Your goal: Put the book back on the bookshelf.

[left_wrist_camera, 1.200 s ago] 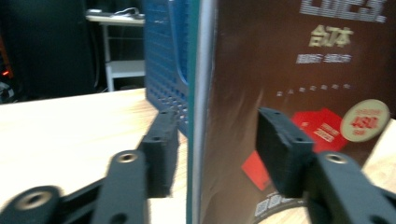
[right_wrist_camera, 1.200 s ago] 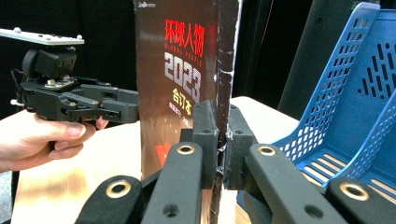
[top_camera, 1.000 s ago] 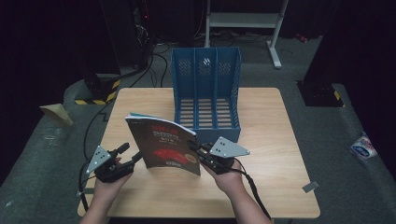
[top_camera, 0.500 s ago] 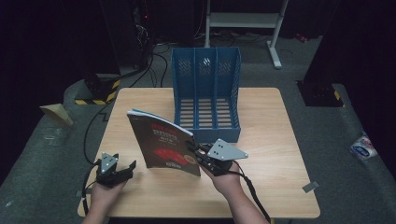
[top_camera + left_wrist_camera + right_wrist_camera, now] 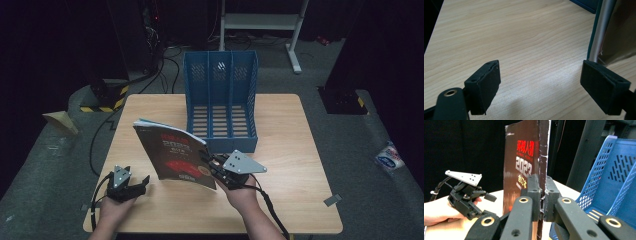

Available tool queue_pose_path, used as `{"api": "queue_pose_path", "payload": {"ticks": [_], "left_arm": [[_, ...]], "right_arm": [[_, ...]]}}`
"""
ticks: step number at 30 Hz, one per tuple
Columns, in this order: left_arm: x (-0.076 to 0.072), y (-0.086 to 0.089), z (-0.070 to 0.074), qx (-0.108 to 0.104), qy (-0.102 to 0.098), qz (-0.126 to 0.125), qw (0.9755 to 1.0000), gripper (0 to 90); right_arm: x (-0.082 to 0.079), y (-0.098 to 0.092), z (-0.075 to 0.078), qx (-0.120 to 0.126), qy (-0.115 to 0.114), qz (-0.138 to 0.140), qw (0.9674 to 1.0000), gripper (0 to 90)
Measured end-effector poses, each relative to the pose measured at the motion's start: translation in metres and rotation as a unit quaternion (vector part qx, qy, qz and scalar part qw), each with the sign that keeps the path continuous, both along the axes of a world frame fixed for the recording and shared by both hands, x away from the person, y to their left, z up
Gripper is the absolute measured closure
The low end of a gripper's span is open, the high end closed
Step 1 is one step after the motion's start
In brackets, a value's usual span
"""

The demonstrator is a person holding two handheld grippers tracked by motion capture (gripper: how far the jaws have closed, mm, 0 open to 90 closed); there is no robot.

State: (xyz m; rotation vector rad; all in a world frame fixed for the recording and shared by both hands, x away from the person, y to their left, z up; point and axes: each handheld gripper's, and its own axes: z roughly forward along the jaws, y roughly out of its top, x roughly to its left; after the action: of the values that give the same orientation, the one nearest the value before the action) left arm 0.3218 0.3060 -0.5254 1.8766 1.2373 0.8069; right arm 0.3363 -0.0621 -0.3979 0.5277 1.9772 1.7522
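- One book point(image 5: 172, 155) with a dark cover, red characters and "2023" on it stands tilted on the wooden tabletop point(image 5: 300, 150), near the front edge, just in front of the blue file rack point(image 5: 220, 100).
- Two hand-held grippers are there, one in each of the person's hands.
- The right hand-held gripper point(image 5: 212, 165) is clenched on the book; in the right gripper view point(image 5: 541, 195) both black pads press the book's edge from the two sides and keep it upright.
- The left hand-held gripper point(image 5: 142, 182) is released and low over the tabletop, left of the book. Its jaws have just been opening, and in the left gripper view point(image 5: 541, 82) only bare wood lies between them, while the book's page edge point(image 5: 599, 35) shows just beyond the right pad.
- One file rack, with three compartments divided by perforated walls, stands at the middle back of the tabletop, its open side toward the person.
- Around the tabletop on the floor: a white and blue bag point(image 5: 390, 157) at the right, a white metal frame point(image 5: 260, 20) behind, black cables point(image 5: 165, 55), and a yellow-black striped block point(image 5: 102, 97) at the left.
- Nothing lies between the book and the rack's open front.
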Motion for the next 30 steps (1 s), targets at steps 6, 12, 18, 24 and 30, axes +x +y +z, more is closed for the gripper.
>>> {"api": "queue_pose_path", "payload": {"ticks": [6, 12, 18, 24, 30], "left_arm": [[0.0, 0.0, 0.0, -0.002, 0.002, 0.0, 1.0, 17.0], [0.0, 0.0, 0.0, -0.003, 0.003, 0.001, 1.0, 17.1], [0.0, 0.0, 0.0, -0.002, 0.004, -0.001, 1.0, 17.3], [0.0, 0.0, 0.0, -0.003, 0.003, -0.002, 1.0, 17.3], [0.0, 0.0, 0.0, -0.002, 0.004, -0.002, 1.0, 17.4]], "right_arm": [[0.002, -0.002, 0.003, 0.014, 0.018, 0.001, 0.9997, 86.6], [0.002, -0.001, 0.006, 0.016, 0.017, -0.004, 0.9997, 86.6], [0.005, -0.003, 0.014, 0.026, 0.022, -0.009, 0.9994, 86.6], [0.007, -0.007, 0.024, 0.035, 0.019, -0.015, 0.9991, 86.6], [0.007, -0.019, 0.045, 0.054, 0.008, -0.023, 0.9983, 86.6]]}}
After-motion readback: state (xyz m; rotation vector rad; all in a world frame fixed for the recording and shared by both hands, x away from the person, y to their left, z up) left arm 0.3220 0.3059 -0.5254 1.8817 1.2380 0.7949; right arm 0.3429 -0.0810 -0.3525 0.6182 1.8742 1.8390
